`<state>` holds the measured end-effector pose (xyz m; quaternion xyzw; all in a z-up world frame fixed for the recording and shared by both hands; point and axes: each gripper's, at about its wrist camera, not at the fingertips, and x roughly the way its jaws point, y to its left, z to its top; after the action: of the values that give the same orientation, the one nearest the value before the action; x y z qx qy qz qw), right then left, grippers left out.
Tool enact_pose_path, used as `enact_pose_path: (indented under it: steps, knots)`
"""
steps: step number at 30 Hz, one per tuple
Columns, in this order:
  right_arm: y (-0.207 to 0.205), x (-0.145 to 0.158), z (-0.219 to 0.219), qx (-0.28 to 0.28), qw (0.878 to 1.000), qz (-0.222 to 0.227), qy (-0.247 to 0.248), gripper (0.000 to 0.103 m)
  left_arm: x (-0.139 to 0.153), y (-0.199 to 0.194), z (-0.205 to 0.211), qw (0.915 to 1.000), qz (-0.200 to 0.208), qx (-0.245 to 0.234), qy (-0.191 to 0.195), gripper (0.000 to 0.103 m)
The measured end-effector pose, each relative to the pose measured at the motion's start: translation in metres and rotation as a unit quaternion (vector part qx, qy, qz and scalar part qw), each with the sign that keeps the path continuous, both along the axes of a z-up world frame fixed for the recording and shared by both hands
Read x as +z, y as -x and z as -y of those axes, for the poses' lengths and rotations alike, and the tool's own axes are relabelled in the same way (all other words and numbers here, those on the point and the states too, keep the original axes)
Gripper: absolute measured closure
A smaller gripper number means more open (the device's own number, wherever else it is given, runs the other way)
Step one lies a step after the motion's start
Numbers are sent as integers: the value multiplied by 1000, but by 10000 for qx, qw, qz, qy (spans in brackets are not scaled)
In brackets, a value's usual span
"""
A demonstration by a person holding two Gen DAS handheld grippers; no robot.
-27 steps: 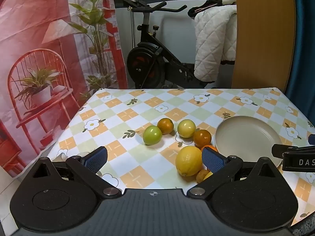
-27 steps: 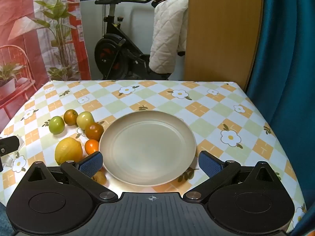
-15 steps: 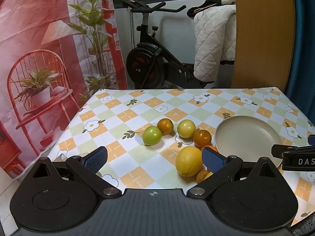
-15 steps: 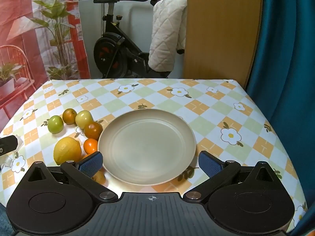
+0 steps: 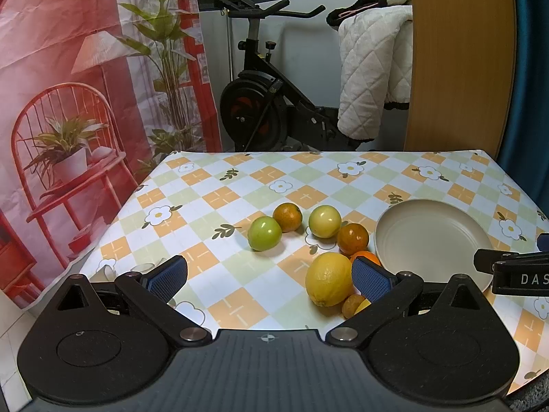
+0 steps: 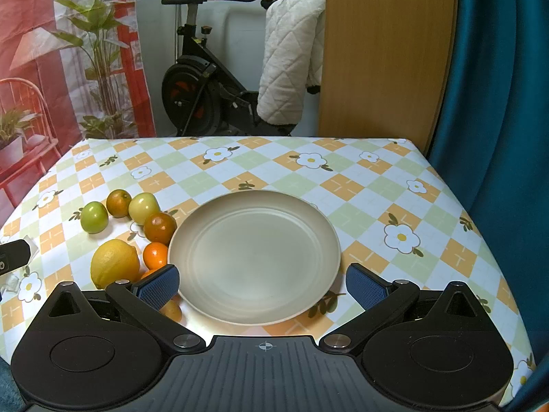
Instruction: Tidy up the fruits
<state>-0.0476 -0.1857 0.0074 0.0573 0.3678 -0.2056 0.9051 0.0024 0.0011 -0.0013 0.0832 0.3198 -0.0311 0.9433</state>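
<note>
A beige plate [image 6: 254,257] [image 5: 432,237] lies empty on the checked tablecloth. Left of it sit several fruits: a big yellow lemon [image 5: 327,283] [image 6: 115,262], a green apple [image 5: 264,233] [image 6: 93,218], a yellow-green apple [image 5: 324,221] [image 6: 143,207], a dark orange [image 5: 352,238] [image 6: 159,228], another orange [image 5: 287,217] [image 6: 118,202] and smaller oranges by the plate [image 6: 156,254]. My left gripper [image 5: 269,279] is open and empty, hovering before the fruits. My right gripper [image 6: 262,283] is open and empty over the plate's near edge.
The table's edges [image 6: 480,226] fall off at right and left [image 5: 113,219]. An exercise bike [image 5: 267,103], a wooden panel [image 6: 387,55] and a blue curtain [image 6: 497,86] stand behind. The right gripper's tip shows in the left wrist view [image 5: 511,271].
Both views have shifted slightly: the plate and fruits sit a little higher in the frames. Both grippers stay open and empty.
</note>
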Motion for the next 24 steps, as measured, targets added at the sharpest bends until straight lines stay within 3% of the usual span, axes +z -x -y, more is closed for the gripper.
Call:
enact_pose_path:
  steps: [24]
  knots:
    - [-1, 2, -1, -2, 10000, -11, 11, 0, 0, -1, 0, 10000, -12, -3, 5, 0]
